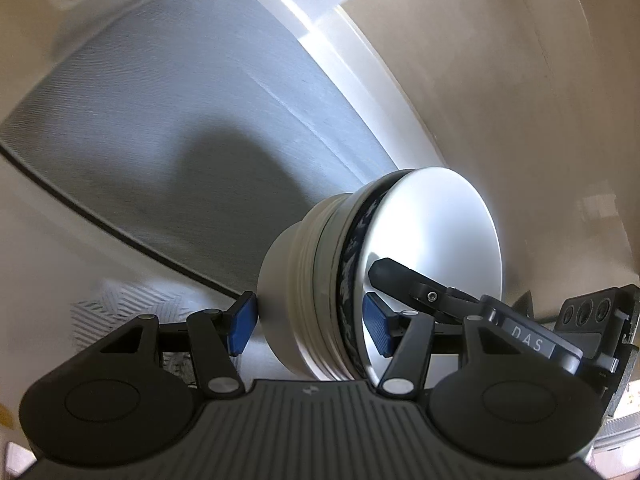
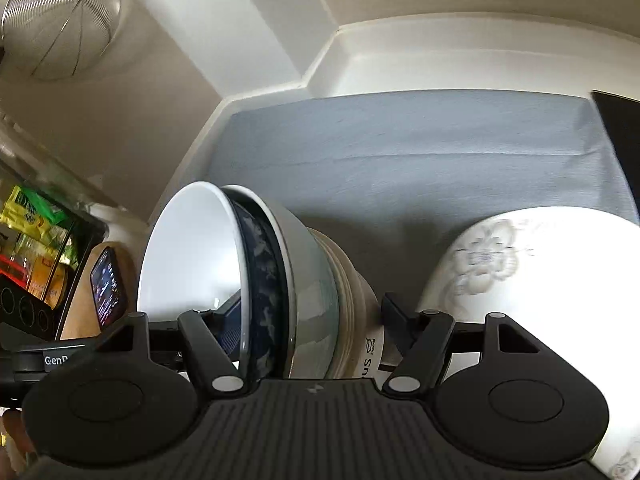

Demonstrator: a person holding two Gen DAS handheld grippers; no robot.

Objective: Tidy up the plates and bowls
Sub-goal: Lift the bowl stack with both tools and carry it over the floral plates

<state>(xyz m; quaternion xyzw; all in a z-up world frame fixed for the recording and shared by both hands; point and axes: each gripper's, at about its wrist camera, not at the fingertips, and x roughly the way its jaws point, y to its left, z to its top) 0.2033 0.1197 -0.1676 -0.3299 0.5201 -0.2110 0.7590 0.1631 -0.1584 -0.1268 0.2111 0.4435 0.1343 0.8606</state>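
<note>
Grey matting lines a white table set in a cream-walled corner. Both grippers carry one nested stack of bowls turned on its side above the mat: the left gripper and right gripper each clamp it base to mouth, likely sharing the weight. A flowered plate sits just beside the stack. Open mat lies ahead; walls hem the far edges.

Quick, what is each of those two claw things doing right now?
Left gripper: closed on the tilted stack of nested white and blue-patterned ceramic bowls.
Right gripper: closed on the same stack of bowls, from its other side.
</note>
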